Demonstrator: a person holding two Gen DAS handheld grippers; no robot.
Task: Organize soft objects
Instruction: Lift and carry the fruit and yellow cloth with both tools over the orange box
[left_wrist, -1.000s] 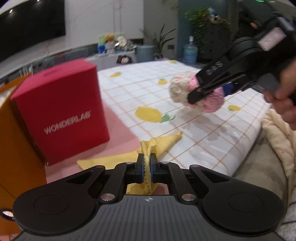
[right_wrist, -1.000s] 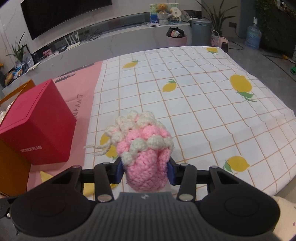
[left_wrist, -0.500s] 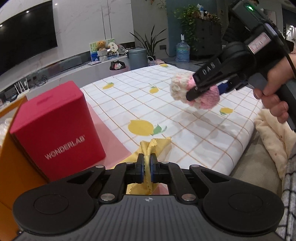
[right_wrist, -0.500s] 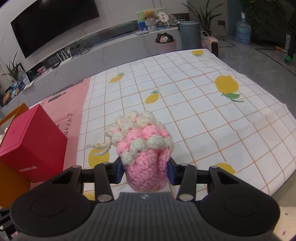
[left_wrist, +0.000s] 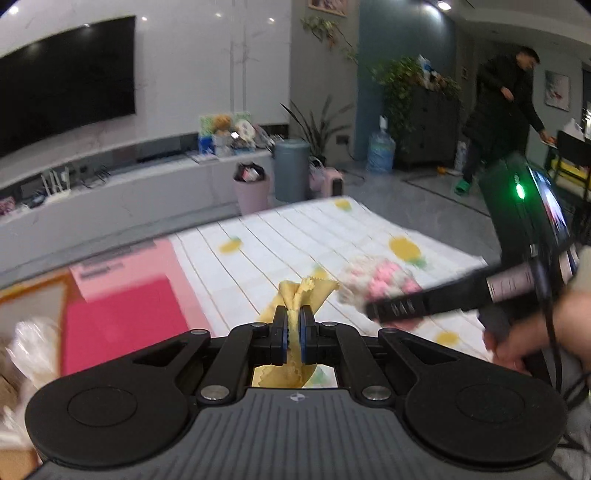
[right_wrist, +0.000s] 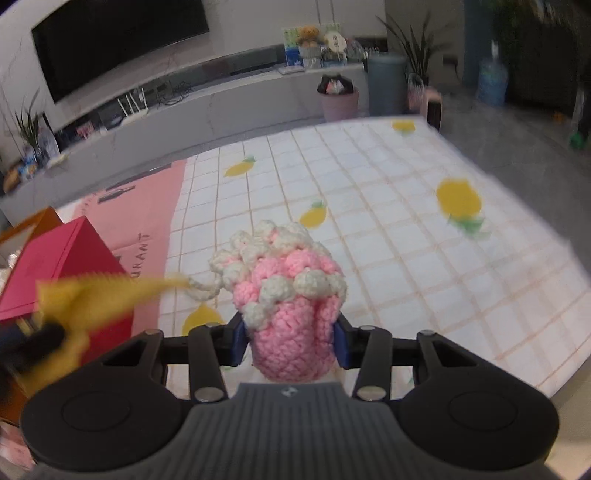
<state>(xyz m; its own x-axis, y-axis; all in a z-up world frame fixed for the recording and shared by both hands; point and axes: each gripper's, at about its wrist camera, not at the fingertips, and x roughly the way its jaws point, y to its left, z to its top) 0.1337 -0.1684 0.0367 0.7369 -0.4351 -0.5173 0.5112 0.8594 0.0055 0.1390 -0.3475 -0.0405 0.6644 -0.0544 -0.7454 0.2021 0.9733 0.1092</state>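
Note:
My left gripper (left_wrist: 293, 334) is shut on a yellow cloth (left_wrist: 303, 295) with a zigzag edge, which hangs off the table. In the right wrist view the same yellow cloth (right_wrist: 99, 295) shows blurred at the left. My right gripper (right_wrist: 290, 341) is shut on a pink and cream crocheted pouch (right_wrist: 284, 295) held upright above the table; a cream loop (right_wrist: 201, 290) dangles from it. The left wrist view has that pouch (left_wrist: 376, 284) blurred at the right, with a hand (left_wrist: 532, 332) behind it.
A red box (right_wrist: 59, 266) stands at the left on a pink mat (right_wrist: 133, 218), beside an orange box (left_wrist: 33, 295). A white lemon-print checked cloth (right_wrist: 369, 206) covers the table. A person (left_wrist: 498, 107) stands far back right.
My left gripper has risen with the yellow cloth, lifting it clear of the table. The right gripper with the pouch has lifted slightly and now sits lower in the left view.

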